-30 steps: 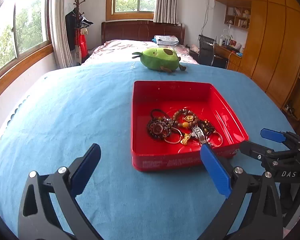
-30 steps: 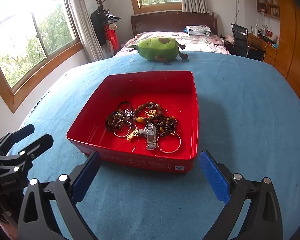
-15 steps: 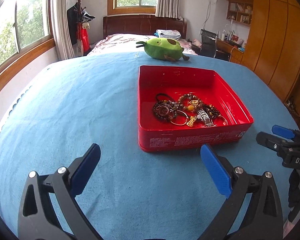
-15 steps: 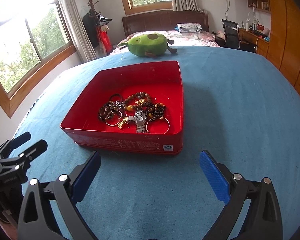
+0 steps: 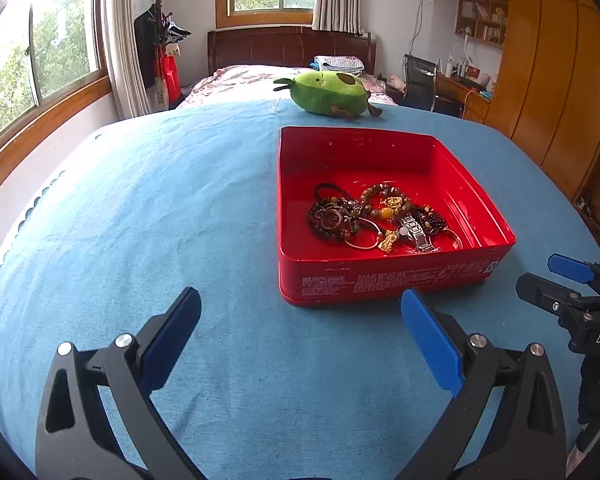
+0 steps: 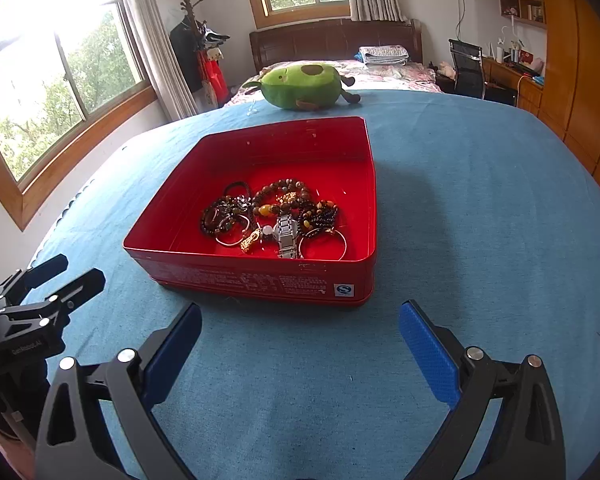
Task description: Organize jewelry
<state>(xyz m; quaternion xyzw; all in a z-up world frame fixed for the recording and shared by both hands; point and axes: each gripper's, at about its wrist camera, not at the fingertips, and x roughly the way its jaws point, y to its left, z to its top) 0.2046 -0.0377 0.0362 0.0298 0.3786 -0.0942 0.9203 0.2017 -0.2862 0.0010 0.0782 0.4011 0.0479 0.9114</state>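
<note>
Resting in the centre of both frames, one red tin [image 5: 384, 280] sits on the blue-covered worktop [image 5: 140, 220], and every jewelry piece in view lies inside it, in a single tangled heap [image 6: 276, 220] toward its near wall. None shows on the cloth outside the tin.

The left hand-held gripper [image 5: 300, 332] hangs low in the left wrist view with its fingers spread wide and nothing between them. The right hand-held gripper [image 6: 300, 344] is likewise agape and empty, short of the tin's near wall.

Judgement: this arrangement would fit pieces gathered in and the work finished, or a heap awaiting sorting; the frames do not settle which. Should any piece need lifting, care would lie in pinching one item at its free edge, since the strands overlap and one would likely drag its neighbours; the metal watch [image 6: 286, 232] and the bangle [image 6: 323, 245] at the heap's near edge appear the most separable.

Count: one tin; one watch; two plain rings or bangles discernible, the second [image 6: 230, 236] at the heap's left; one gold charm [image 6: 251, 241]; several bead bracelets, too intertwined to number; one green plush toy [image 6: 304, 86] at the upper centre of the frame, well apart from the tin.
</note>
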